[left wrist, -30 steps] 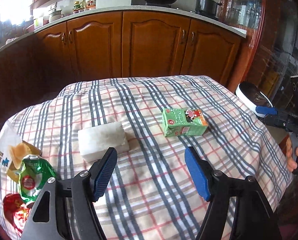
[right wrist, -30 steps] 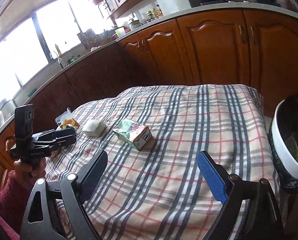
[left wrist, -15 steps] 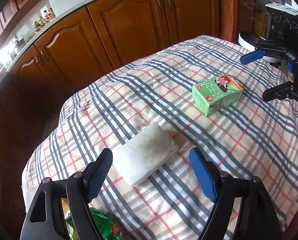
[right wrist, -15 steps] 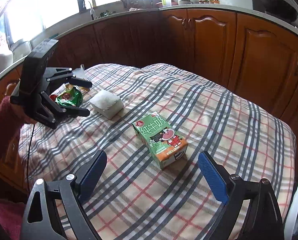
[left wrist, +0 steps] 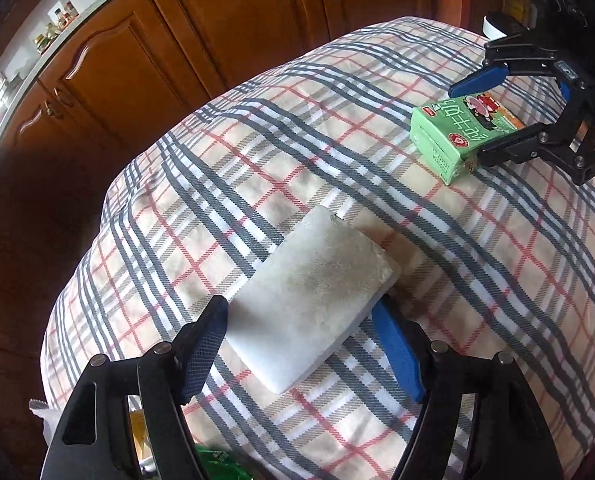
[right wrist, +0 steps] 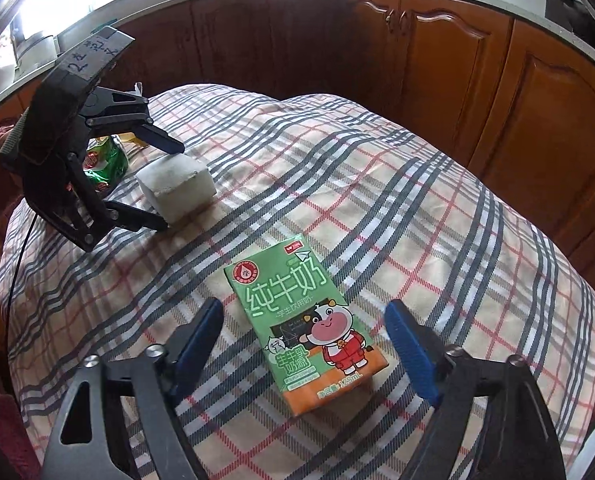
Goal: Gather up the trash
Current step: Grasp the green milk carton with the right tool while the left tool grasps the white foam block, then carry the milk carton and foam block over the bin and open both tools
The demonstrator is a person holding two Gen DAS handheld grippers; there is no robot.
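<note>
Green milk carton (right wrist: 307,332), white foam block (left wrist: 311,298), grey-and-red plaid tablecloth (right wrist: 437,216).

The green milk carton (right wrist: 305,332) reads "纯牛奶" in large white characters, with "125mL" on its orange lower edge. A taped label on the left tool (right wrist: 165,184) carries handwriting, seemingly starting with "2"; the rest is illegible.

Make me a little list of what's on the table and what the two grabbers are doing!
surface: table with plaid cloth
left gripper: open, fingers on both sides of the white foam block
right gripper: open, fingers on both sides of the green milk carton
carton: lying flat, cartoon cow facing up
also there: green snack wrapper beyond the foam block
grabbed yet: neither
</note>
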